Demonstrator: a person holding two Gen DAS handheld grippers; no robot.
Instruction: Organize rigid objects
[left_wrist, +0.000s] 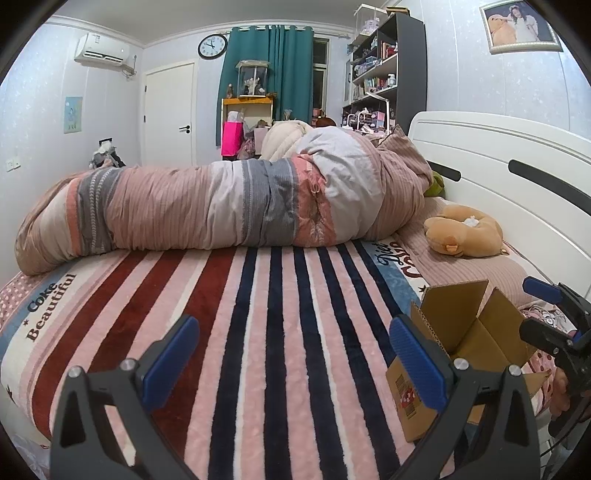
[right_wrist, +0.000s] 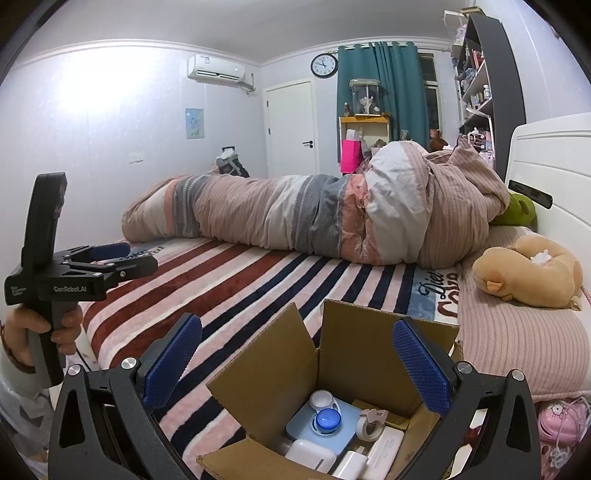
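Both hand-held grippers, right (right_wrist: 297, 358) and left (left_wrist: 291, 354), gape empty by a flaps-up cardboard box (right_wrist: 354, 354) of small white-and-blue items.

My left gripper (left_wrist: 291, 354) is spread wide, blue pads facing each other with nothing between them. My right gripper (right_wrist: 297, 363) is just as wide, empty too. In the right wrist view my left hand (right_wrist: 33, 332) wraps the left tool's handle, held level
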